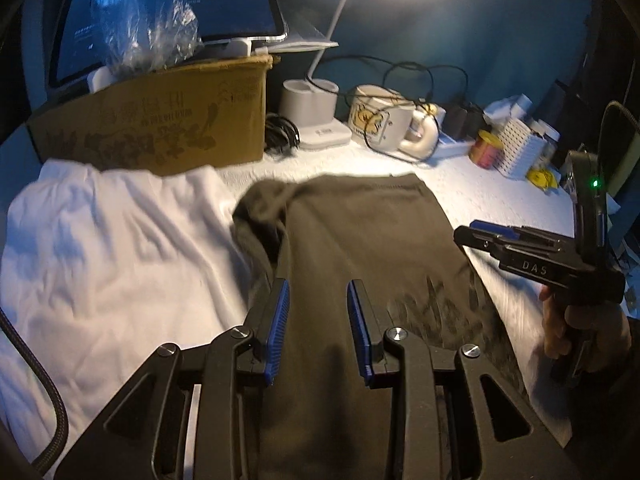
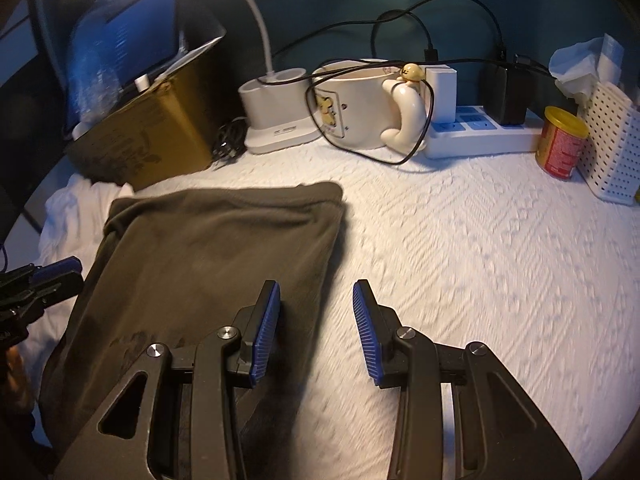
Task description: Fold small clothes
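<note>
My left tongs (image 1: 318, 292) spread, empty, over one folded dark grey-brown cotton garment (image 1: 360, 240); my right tongs (image 2: 316, 296) spread, empty, at its right edge; bare white quilted cover (image 2: 480, 260) rightward; one crumpled white garment (image 1: 112, 248) leftward.

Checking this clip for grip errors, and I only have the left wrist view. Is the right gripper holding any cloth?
Observer: No. In the right wrist view the right gripper stands open with nothing between its blue pads, over the right edge of the dark garment.
Operator: What lies right of that garment?
Observer: Bare white textured cover; no other clothing on that side.
Operator: Behind the mug I see only cables. What is there?
Observer: A white power strip with a black adapter plugged into it, right of the mug.
</note>
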The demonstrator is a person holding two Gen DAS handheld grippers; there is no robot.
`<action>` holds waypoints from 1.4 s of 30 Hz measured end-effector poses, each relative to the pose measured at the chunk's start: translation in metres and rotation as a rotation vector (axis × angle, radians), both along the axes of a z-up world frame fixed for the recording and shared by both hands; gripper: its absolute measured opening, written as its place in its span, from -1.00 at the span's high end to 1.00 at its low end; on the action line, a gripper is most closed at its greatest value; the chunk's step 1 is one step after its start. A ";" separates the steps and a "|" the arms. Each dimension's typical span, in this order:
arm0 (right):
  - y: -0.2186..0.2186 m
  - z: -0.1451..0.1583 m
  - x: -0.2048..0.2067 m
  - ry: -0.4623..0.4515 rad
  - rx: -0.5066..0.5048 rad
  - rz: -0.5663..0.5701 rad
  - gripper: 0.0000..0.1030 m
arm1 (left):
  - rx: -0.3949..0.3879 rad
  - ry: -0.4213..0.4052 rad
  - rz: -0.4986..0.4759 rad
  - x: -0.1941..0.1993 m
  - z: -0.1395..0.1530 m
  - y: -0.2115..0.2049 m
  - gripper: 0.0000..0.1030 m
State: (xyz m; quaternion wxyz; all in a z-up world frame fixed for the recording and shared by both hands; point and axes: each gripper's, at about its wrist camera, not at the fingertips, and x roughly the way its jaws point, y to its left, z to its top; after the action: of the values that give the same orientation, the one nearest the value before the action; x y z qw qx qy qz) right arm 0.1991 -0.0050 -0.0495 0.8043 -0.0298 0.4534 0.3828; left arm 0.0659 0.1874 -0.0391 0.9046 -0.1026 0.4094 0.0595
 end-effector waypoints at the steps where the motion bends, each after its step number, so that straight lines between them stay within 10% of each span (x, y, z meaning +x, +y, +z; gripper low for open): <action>1: -0.001 0.001 -0.005 -0.001 -0.001 0.005 0.24 | -0.004 0.004 -0.002 -0.003 -0.002 -0.002 0.42; 22: -0.039 -0.010 -0.069 -0.008 -0.047 0.013 0.24 | 0.091 0.070 0.034 -0.048 -0.021 -0.016 0.40; 26: -0.050 -0.008 -0.078 -0.001 -0.024 0.010 0.24 | 0.138 0.038 0.025 -0.059 -0.014 -0.029 -0.33; 42: -0.066 -0.005 -0.119 0.034 0.029 0.100 0.32 | 0.121 0.054 0.067 -0.093 -0.030 -0.042 -0.37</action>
State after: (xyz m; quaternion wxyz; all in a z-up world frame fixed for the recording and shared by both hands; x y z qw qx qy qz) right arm 0.0800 -0.0708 -0.0548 0.7767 -0.0344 0.4595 0.4295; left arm -0.0269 0.1457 -0.0690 0.8952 -0.0599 0.4259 0.1171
